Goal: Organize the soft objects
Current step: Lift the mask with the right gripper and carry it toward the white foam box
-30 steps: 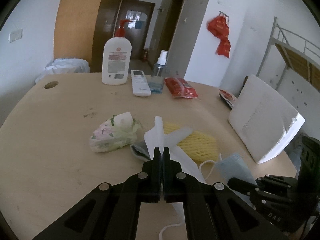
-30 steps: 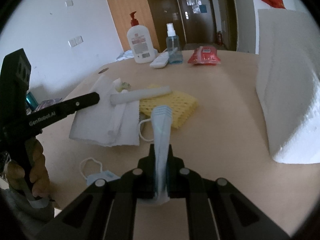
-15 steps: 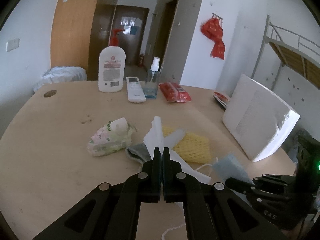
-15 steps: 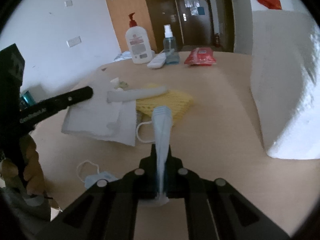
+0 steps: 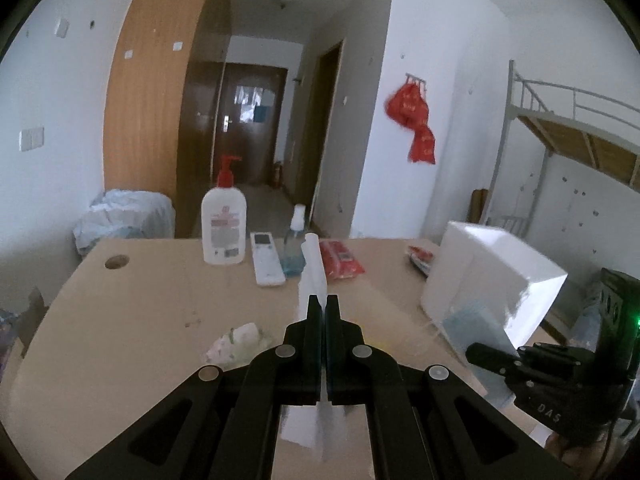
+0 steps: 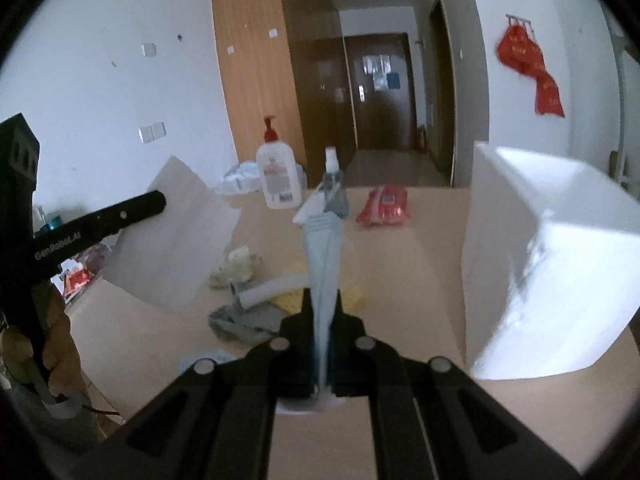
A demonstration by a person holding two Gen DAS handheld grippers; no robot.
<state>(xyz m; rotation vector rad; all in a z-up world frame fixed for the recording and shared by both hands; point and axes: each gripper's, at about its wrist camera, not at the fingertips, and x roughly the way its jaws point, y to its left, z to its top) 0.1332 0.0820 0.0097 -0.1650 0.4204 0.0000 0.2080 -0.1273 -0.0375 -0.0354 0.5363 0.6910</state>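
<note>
My left gripper (image 5: 323, 309) is shut on a white tissue sheet (image 5: 313, 264), which stands up past the tips and hangs below them, clear of the table. In the right wrist view the same sheet (image 6: 176, 236) hangs wide from the left gripper (image 6: 160, 200). My right gripper (image 6: 322, 300) is shut on a pleated blue face mask (image 6: 324, 248), held in the air edge-on. The mask (image 5: 476, 328) shows beside the right gripper (image 5: 474, 350). On the table lie a floral tissue pack (image 6: 238, 266), a white foam tube (image 6: 268, 290), a yellow foam net (image 6: 354, 296), a grey cloth (image 6: 244, 322) and another blue mask (image 6: 204, 360).
A white foam box (image 5: 492, 276) stands on the right of the wooden table (image 5: 132, 320). At the far edge are a pump lotion bottle (image 5: 223, 228), a white remote (image 5: 266, 258), a spray bottle (image 5: 294, 246) and a red packet (image 5: 340, 262). A hand (image 6: 56, 340) grips the left tool.
Both grippers have risen and tipped up. The tissue sheet has come off the pile and now hangs in the air. The blue mask has gone up with the right gripper.
</note>
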